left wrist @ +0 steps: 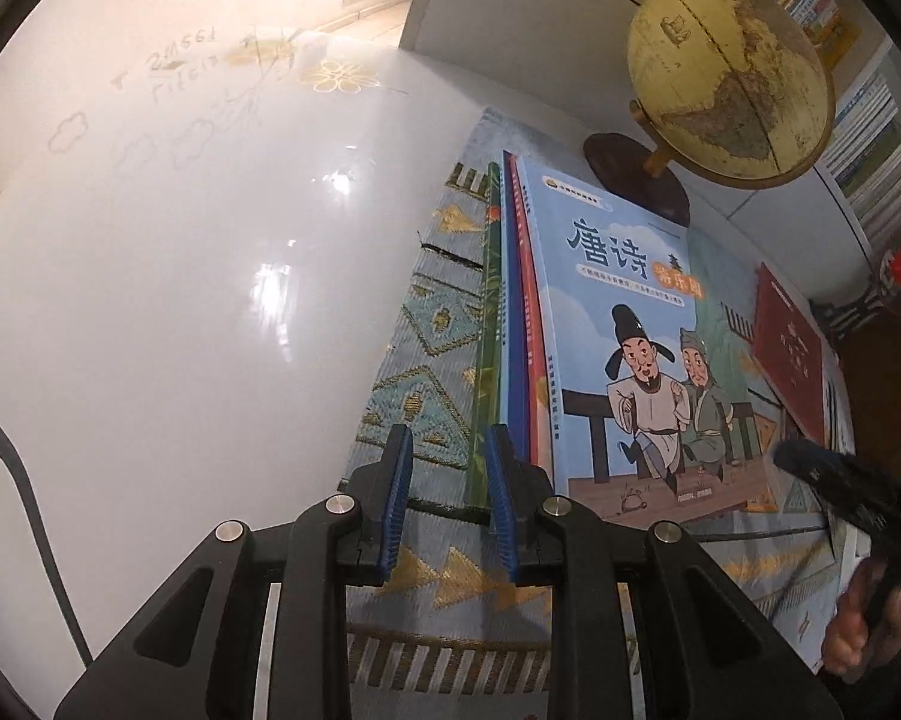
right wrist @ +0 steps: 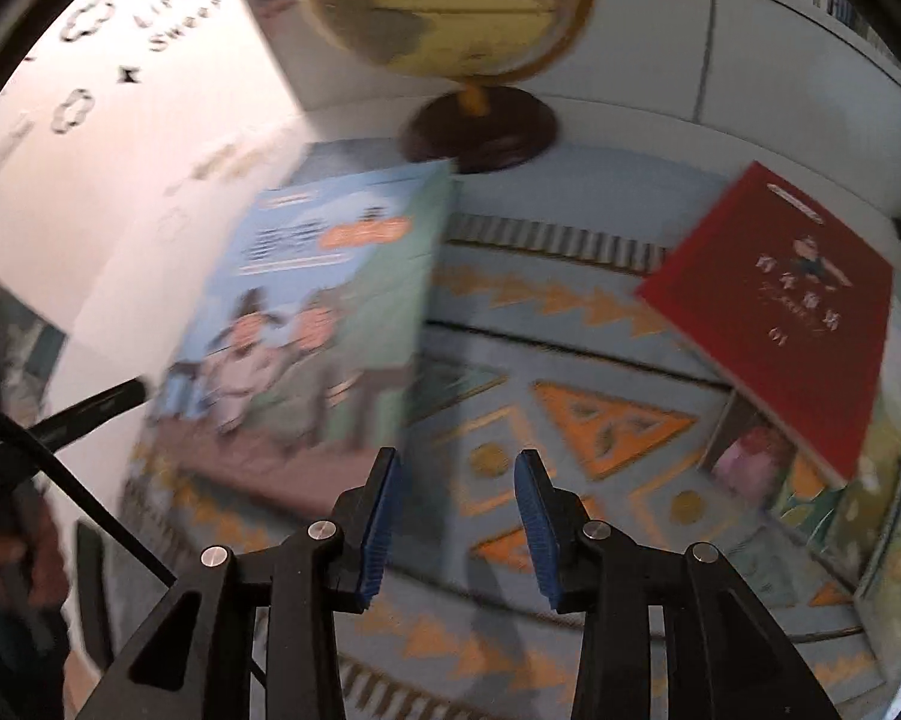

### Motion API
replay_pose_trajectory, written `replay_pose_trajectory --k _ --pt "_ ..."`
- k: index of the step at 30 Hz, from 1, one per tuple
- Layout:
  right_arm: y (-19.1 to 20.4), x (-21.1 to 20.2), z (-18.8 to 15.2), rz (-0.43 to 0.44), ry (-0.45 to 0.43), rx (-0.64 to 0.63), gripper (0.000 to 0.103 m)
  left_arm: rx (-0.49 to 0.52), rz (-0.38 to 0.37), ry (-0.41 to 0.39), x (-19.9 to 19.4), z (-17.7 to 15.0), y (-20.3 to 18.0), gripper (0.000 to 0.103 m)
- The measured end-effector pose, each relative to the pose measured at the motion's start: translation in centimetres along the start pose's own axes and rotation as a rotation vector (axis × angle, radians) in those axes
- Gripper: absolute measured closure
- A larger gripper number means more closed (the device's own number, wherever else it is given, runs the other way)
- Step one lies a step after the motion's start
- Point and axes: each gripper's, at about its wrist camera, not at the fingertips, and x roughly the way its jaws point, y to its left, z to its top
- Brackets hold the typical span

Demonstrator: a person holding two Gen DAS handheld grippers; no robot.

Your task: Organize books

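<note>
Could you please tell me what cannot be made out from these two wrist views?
- Book stack, left view: the blue book covers the lower covers.
- Red book, right view: motion blur smears its title.
- Books under the red book, right view: mostly covered, cut by the edge.

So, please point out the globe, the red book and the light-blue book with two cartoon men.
globe [left wrist: 729, 78]: left wrist view, on its yellow sphere.
red book [right wrist: 792, 312]: right wrist view, middle of its front cover.
light-blue book [left wrist: 624, 324]: left wrist view, middle of its cover.
</note>
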Motion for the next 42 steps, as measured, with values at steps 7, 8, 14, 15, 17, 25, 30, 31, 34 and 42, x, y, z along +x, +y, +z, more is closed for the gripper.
replay_pose_trajectory --k 7,8,14,15,17,25,30,31,34,42 --pt "-0.1 4.0 1.5 0.042 0.124 0.019 0.066 -0.002 0.007 0.007 0.0 -0.3 -0.1 0.081" --pt "-0.1 4.1 1.5 0.059 0.133 0.015 0.066 -0.012 0.007 0.005 -0.1 -0.3 0.2 0.081" --pt "2.2 4.1 0.8 0.067 0.136 -0.054 0.066 -0.023 0.015 0.004 -0.4 -0.4 0.8 0.081" --pt "2.4 4.1 0.7 0.056 0.132 -0.058 0.066 -0.022 0.017 0.005 -0.5 -0.5 0.7 0.081" --pt "2.1 3.9 0.6 0.064 0.126 -0.029 0.066 -0.017 0.019 0.005 -0.7 -0.5 0.3 0.081" --pt "-0.1 -1.7 -2.3 0.062 0.026 0.029 0.065 0.084 -0.012 -0.036 -3.5 -1.7 -4.4 0.081" --pt "-1.5 -5.3 -5.4 0.076 -0.029 0.109 0.065 0.215 -0.052 -0.033 -4.5 -3.4 -10.5 0.077" --pt "-1.9 -6.1 -6.1 0.077 -0.038 0.119 0.065 0.242 -0.053 -0.026 -4.5 -3.7 -12.1 0.071" --pt "-3.4 -8.1 -7.7 0.061 -0.061 0.139 0.061 0.321 -0.079 -0.014 -4.4 -4.8 -16.4 0.054" --pt "-10.0 -12.5 -11.8 0.033 -0.118 0.273 0.052 0.506 -0.175 -0.021 -4.1 -7.7 -26.7 0.027"
